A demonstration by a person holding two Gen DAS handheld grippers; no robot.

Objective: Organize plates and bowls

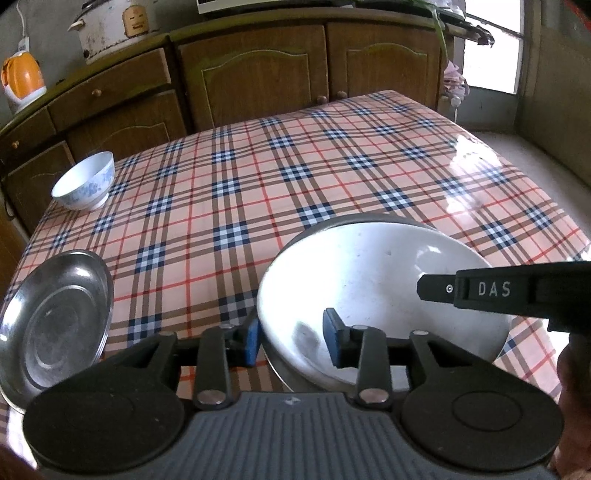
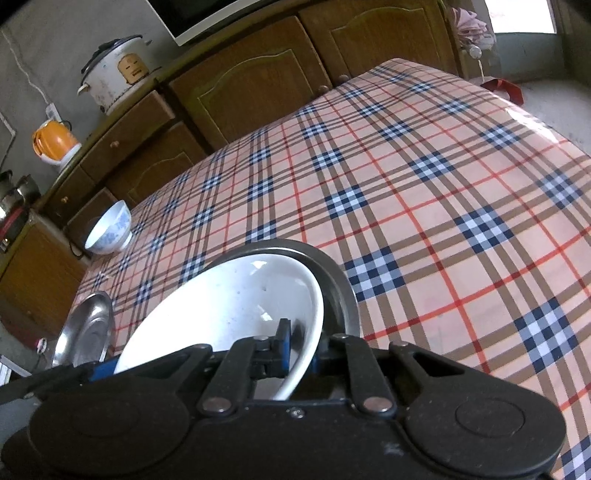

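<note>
On the near edge of the tabletop (image 1: 332, 155) a white bowl (image 1: 369, 280) sits nested in a steel plate (image 2: 332, 269), which looks like stacking in progress. The right tongs (image 2: 299, 347) are pressed together on the white bowl's rim, one pad inside and one outside, probably to steady or seat it. The left tongs (image 1: 291, 339) straddle the opposite rim, their blue pads spread and clear of it, so that side seems released. Left of the white bowl lies a second steel plate (image 1: 55, 325); far beyond it to the left stands a blue-patterned bowl (image 1: 85, 181), both likely still to be gathered. A glossy plaid cloth covers the tabletop. Behind the white bowl run wooden cabinets (image 1: 258, 70) carrying a rice cooker (image 1: 110, 26) and an orange kettle (image 1: 22, 77).
</note>
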